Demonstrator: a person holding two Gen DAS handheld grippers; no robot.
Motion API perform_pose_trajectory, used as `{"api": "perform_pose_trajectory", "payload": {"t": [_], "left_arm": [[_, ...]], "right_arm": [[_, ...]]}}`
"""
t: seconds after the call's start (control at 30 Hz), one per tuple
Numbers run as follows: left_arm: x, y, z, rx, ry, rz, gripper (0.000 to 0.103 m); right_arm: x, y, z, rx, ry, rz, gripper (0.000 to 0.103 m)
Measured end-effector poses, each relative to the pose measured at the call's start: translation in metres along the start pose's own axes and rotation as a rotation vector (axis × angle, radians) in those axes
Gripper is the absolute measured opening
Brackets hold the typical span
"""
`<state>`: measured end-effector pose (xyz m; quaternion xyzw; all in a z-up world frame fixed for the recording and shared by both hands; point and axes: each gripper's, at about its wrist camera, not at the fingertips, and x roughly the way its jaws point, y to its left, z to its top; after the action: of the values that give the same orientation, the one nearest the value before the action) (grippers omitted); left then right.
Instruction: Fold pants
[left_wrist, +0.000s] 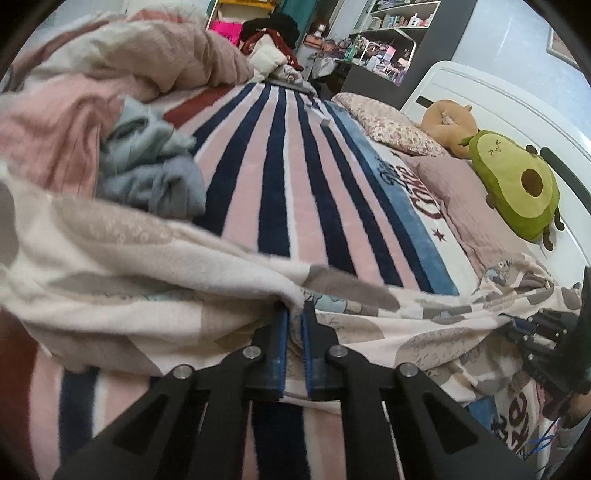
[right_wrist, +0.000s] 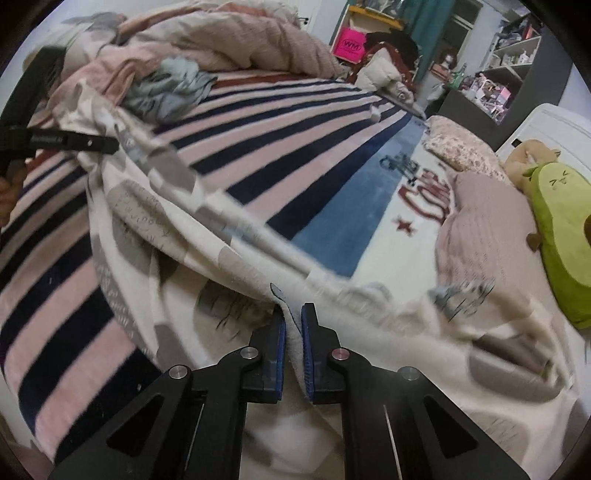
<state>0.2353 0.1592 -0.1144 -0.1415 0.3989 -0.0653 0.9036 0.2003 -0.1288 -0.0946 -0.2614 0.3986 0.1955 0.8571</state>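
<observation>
The pants, cream fabric printed with grey patches and small cartoon figures, lie bunched across the lower half of the left wrist view, stretched over a bed covered by a striped blanket in navy, pink and white. The left tool sits at the bottom centre of that view with its blue-lined fingers pressed nearly together, pinching a fold of the pants between them. At the right edge of the same view the right tool shows as dark hardware meeting the same cloth.

In the right wrist view the right tool is at the bottom centre, its fingers drawn close on a ridge of the pants, which run from there up toward the upper left of the frame. There the left tool appears as a black bar reaching into the fabric.

A crumpled grey-blue garment lies at the left of the left wrist view, beside a heaped pink and beige duvet. At the right, an avocado plush rests against the white headboard, near a floral pillow. Cluttered shelves stand at the upper right.
</observation>
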Motion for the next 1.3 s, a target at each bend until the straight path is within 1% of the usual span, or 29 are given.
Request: {"api": "perform_pose_trajectory", "payload": {"t": [0.07,0.23,0.27,0.3,0.33,0.37,0.43,0.5,0.53,0.57,0.6,0.63,0.67,0.73,0.8,0.83,0.9,0.97,1.07,1.1,1.17,1.2,1.23,1.3], "left_arm": [[-0.001,-0.003,0.01,0.004,-0.016,0.01,0.005],[0.001,0.001,0.03,-0.017,0.009,-0.018,0.007],[0.001,0.003,0.032,-0.021,0.006,-0.016,0.01],[0.0,0.006,0.033,-0.019,-0.001,0.006,0.013],[0.002,0.007,0.035,-0.014,-0.006,0.033,0.016],[0.004,0.009,0.037,-0.011,-0.007,0.049,0.016],[0.012,0.013,0.041,-0.019,0.006,0.041,0.016],[0.016,0.017,0.043,-0.02,0.005,0.062,0.017],[0.016,0.017,0.043,-0.022,0.001,0.066,0.024],[0.015,0.019,0.043,-0.026,-0.003,0.063,0.035],[0.009,0.02,0.042,-0.027,-0.015,0.057,0.041],[0.003,0.019,0.04,-0.019,-0.025,0.053,0.049],[-0.004,0.017,0.039,-0.004,-0.034,0.044,0.053],[-0.019,0.011,0.035,0.026,-0.047,0.014,0.055],[-0.028,0.001,0.03,0.058,-0.044,-0.029,0.055],[-0.029,-0.005,0.027,0.077,-0.033,-0.055,0.055],[-0.027,-0.013,0.02,0.098,-0.012,-0.075,0.055],[-0.018,-0.018,0.011,0.111,0.02,-0.061,0.055],[0.003,-0.007,0.0,0.062,0.079,-0.027,0.055],[0.008,0.001,-0.002,0.036,0.079,-0.004,0.055],[0.008,0.01,-0.006,0.017,0.054,0.034,0.055],[0.008,0.017,-0.006,0.0,0.044,0.039,0.055],[0.009,0.024,-0.005,-0.027,0.047,0.027,0.055],[0.009,0.03,-0.004,-0.047,0.041,0.025,0.055]], "right_arm": [[0.0,-0.01,0.01,0.017,-0.001,0.009,0.003],[0.014,-0.038,0.031,0.082,0.036,0.065,0.003],[0.016,-0.042,0.034,0.093,0.038,0.074,0.003],[0.018,-0.047,0.037,0.105,0.039,0.076,0.003],[0.022,-0.052,0.04,0.119,0.043,0.073,0.003],[0.028,-0.057,0.043,0.124,0.05,0.059,0.003],[0.044,-0.066,0.049,0.135,0.072,0.035,0.003],[0.06,-0.071,0.05,0.157,0.097,0.029,0.003],[0.07,-0.073,0.051,0.161,0.113,0.017,0.003],[0.077,-0.072,0.05,0.16,0.125,0.005,0.003],[0.084,-0.073,0.05,0.164,0.139,-0.002,0.004],[0.091,-0.074,0.048,0.179,0.157,-0.002,0.004],[0.092,-0.074,0.047,0.188,0.163,0.0,0.006],[0.083,-0.072,0.045,0.196,0.143,-0.004,0.014],[0.064,-0.067,0.045,0.186,0.1,-0.024,0.028],[0.052,-0.063,0.046,0.183,0.069,-0.026,0.03],[0.033,-0.056,0.045,0.187,0.023,0.001,0.031],[0.013,-0.044,0.042,0.195,-0.01,0.076,0.031],[0.0,-0.024,0.035,0.174,-0.008,0.16,0.031],[-0.001,-0.017,0.03,0.164,-0.001,0.18,0.03],[-0.001,-0.006,0.023,0.154,0.015,0.208,0.03],[-0.001,-0.002,0.018,0.151,0.022,0.221,0.03],[0.001,0.0,0.015,0.151,0.029,0.235,0.03],[0.002,0.005,0.009,0.155,0.038,0.257,0.03]]}}
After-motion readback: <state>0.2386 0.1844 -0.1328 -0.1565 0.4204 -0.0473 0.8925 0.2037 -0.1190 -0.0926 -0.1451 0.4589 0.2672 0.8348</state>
